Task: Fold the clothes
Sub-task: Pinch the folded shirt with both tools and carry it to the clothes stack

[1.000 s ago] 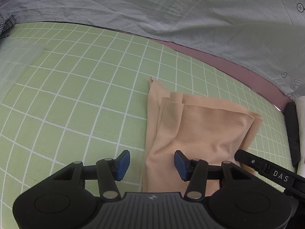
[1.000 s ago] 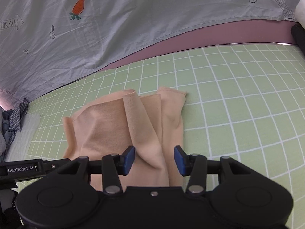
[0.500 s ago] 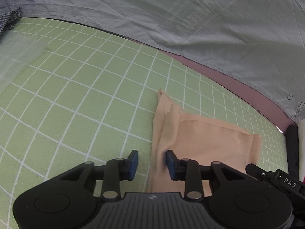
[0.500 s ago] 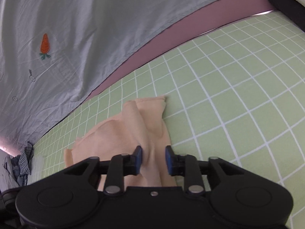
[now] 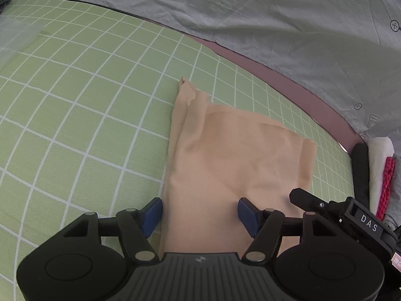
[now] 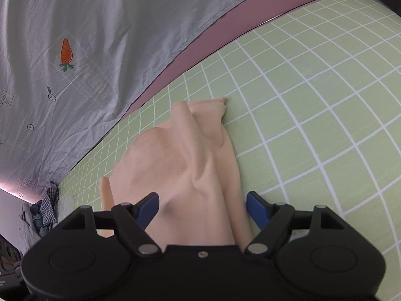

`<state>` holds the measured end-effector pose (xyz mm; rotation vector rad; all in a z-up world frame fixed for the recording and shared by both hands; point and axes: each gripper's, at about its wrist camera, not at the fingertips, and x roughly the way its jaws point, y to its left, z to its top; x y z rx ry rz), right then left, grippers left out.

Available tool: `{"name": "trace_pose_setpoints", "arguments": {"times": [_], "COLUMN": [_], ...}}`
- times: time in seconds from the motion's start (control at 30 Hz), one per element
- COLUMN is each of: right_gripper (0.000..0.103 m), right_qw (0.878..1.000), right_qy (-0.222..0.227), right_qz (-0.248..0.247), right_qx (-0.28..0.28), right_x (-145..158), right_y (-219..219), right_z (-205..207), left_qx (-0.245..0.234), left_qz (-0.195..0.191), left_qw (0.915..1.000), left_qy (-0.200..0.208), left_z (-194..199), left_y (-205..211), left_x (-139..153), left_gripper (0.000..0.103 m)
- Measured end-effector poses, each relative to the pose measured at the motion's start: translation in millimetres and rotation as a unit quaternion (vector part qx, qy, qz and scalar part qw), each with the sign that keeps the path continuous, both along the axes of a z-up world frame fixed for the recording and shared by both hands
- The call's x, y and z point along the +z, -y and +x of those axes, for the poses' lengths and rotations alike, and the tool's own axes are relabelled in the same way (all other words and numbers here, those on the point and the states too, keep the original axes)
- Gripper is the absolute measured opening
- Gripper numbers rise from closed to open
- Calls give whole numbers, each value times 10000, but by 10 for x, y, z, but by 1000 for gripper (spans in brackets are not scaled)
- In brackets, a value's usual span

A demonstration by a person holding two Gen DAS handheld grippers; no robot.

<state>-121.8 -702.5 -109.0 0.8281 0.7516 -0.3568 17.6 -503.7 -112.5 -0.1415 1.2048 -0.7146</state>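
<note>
Left wrist view: left gripper (image 5: 200, 213) jaws spread wide, blue pads either side of the near end of the folded peach garment (image 5: 233, 155), nothing pinched. Left pad sits just off the cloth's left edge over the green grid mat (image 5: 75, 105); right pad over the cloth. Garment lies flat on the mat in a rough rectangle, a narrow folded strip along its left side ending in a small point at the far end. Right gripper (image 5: 333, 210) body enters at lower right, marked DAS; its jaws can't be seen from here. Grey printed sheet (image 5: 275, 20) beyond the mat, pink strip between them. Black roll (image 5: 361, 170) and white and red fabric at right edge.

Right wrist view: right gripper (image 6: 202, 209) jaws wide apart, straddling the garment (image 6: 190, 155), not clamped. Cloth is rumpled here, a raised ridge running up its middle, hemmed end farthest away. Grey sheet with carrot print (image 6: 66, 54) at upper left. Checked clothes pile (image 6: 47, 205) at left edge.
</note>
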Motion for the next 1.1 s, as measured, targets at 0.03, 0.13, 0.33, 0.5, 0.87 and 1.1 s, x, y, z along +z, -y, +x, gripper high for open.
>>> {"name": "trace_pose_setpoints", "arguments": {"times": [0.03,0.13,0.33,0.5,0.87,1.1], "right_gripper": [78,61,26,26,26,26], "right_qw": [9998,9961,9931,9942,9945,9868], "right_qy": [-70,-279,-450,-433,-521,-695], "right_qz": [-144,-575,-689,-733,-820,-774], "right_qx": [151,603,834,653,-390,-1240], "right_x": [18,73,281,511,778,825], "right_y": [-52,-209,-407,-612,-783,-676], "right_z": [30,118,0,-520,-1939,-2885], "left_qx": [-18,-73,-326,-660,-1641,-2294], "left_qz": [-42,-167,-345,-397,-690,-690], "left_qw": [10000,9997,9987,9970,9830,9692], "left_qy": [-36,-145,-192,-29,-440,-579], "left_z": [-13,-51,-343,-854,-1770,-2563], "left_y": [7,26,-59,-274,-296,209], "left_x": [-1,-3,304,610,710,671], "left_gripper": [52,31,23,23,23,23]}}
